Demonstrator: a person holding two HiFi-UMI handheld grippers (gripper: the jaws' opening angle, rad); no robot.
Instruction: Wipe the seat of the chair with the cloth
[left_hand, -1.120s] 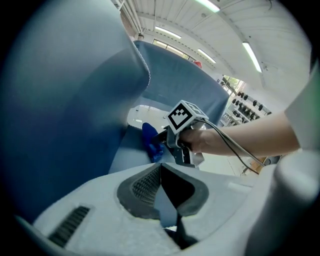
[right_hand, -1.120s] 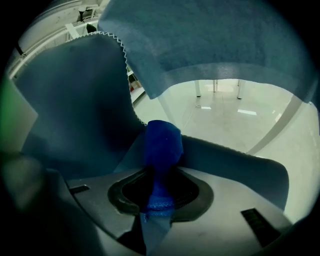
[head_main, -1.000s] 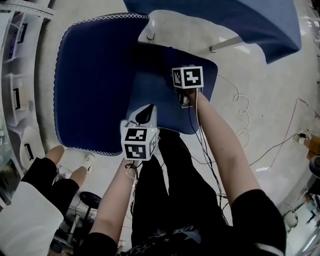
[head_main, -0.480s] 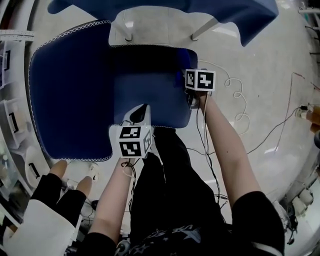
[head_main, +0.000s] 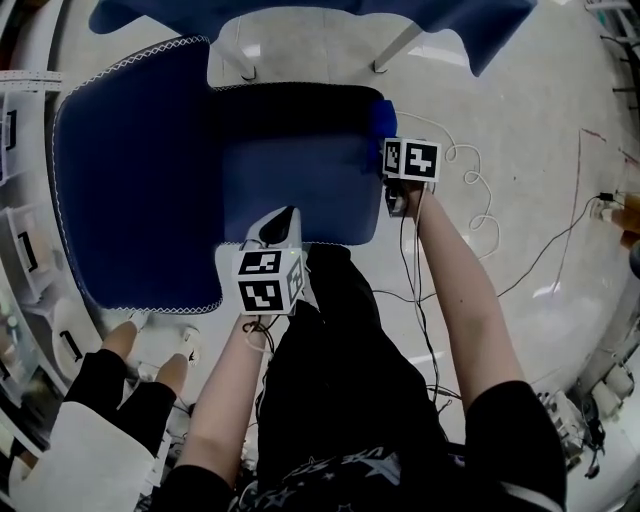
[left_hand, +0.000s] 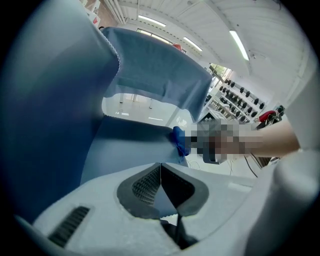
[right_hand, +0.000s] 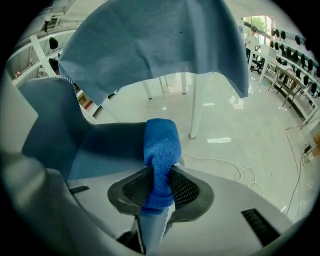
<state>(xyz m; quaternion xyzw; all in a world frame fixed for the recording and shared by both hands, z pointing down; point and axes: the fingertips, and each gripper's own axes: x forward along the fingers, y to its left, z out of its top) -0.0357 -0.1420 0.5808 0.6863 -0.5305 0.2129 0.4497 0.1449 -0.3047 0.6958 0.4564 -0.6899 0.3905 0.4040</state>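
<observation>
Pinching a folded blue microfibre cloth (right_hand: 161, 142) between its jaws, the right gripper (right_hand: 161, 174) sits at the right-hand edge of the chair seat (right_hand: 107, 142). The cloth's rolled end sticks out past the jaw tips and over that edge. Whether it is already pressed onto the upholstery I cannot tell.

From this gripper the whole dark blue seat spreads away to the person's left. In the head view its longer side runs left to right, so I judge a wipe would be a sideways sweep leftwards across the panel, not a push away from the body.

The left gripper (left_hand: 160, 172) has its jaws pressed together on nothing. It hovers at the near edge of the seat (head_main: 290, 170), about midway along, pointing across it. Being nearer the cloth and already holding it, the right arm is the one placed to do the work. The left lies close to the path of a full sweep and may need to give way.

Beyond the seat's left side hangs a larger blue fabric with white-stitched edging (head_main: 130, 180), which a long stroke would run up against.
</observation>
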